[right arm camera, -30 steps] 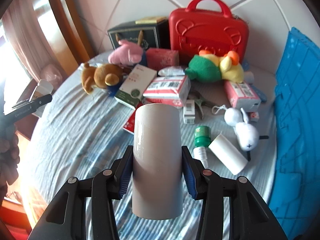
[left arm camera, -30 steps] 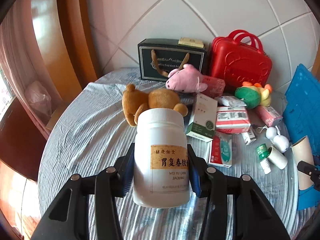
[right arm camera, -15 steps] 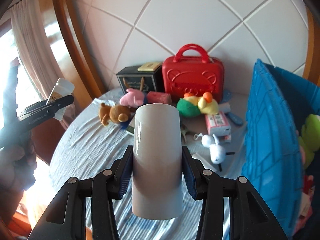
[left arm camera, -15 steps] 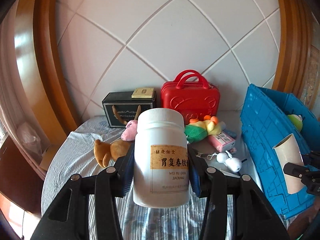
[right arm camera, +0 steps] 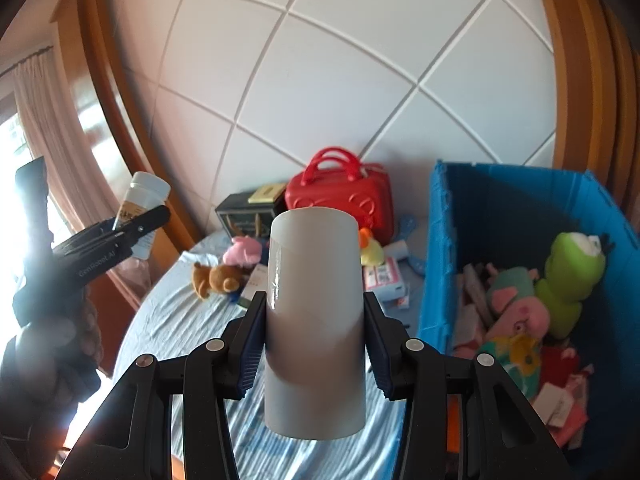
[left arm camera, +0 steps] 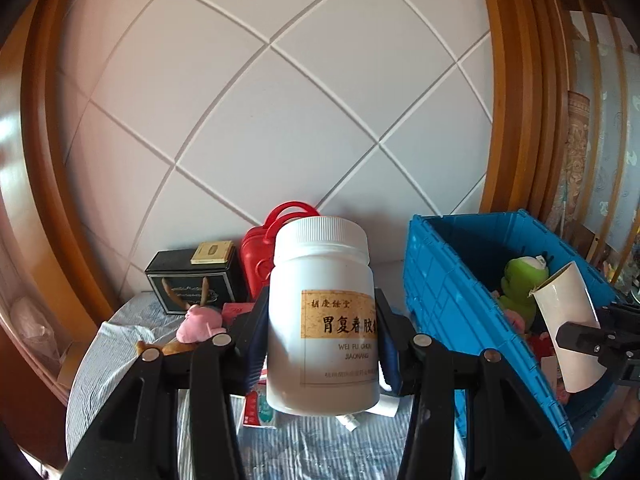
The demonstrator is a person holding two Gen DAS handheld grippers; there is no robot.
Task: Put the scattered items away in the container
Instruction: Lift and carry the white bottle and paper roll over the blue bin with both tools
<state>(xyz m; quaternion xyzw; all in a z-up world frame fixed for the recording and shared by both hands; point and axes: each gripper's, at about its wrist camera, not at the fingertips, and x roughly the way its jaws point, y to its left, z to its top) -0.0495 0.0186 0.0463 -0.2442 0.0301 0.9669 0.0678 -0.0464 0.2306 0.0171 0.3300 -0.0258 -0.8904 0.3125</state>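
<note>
The blue container [right arm camera: 440,248] stands at the right edge of the cloth-covered surface [right arm camera: 168,320], open at the top, with a green plush toy [right arm camera: 572,276] and a pink pig plush [right arm camera: 516,304] lying among packets inside it. Toward the far edge of the surface a red case [right arm camera: 340,196] stands against the wall with a black box [left arm camera: 192,284] just beside it, and a pink plush [right arm camera: 242,250], a brown bear [right arm camera: 212,276] and small cartons lie scattered in front of them. The left gripper [left arm camera: 322,332] has its jaws clenched on a white jar [left arm camera: 322,320], upright with the cap on top and its long axis vertical, held above the surface near the container's left wall. The right gripper [right arm camera: 314,340] grasps a pale paper tube [right arm camera: 314,320] between its jaws; seen from the left wrist, the tube is tilted, upper end leaning toward the surface, over the container's opening.
</note>
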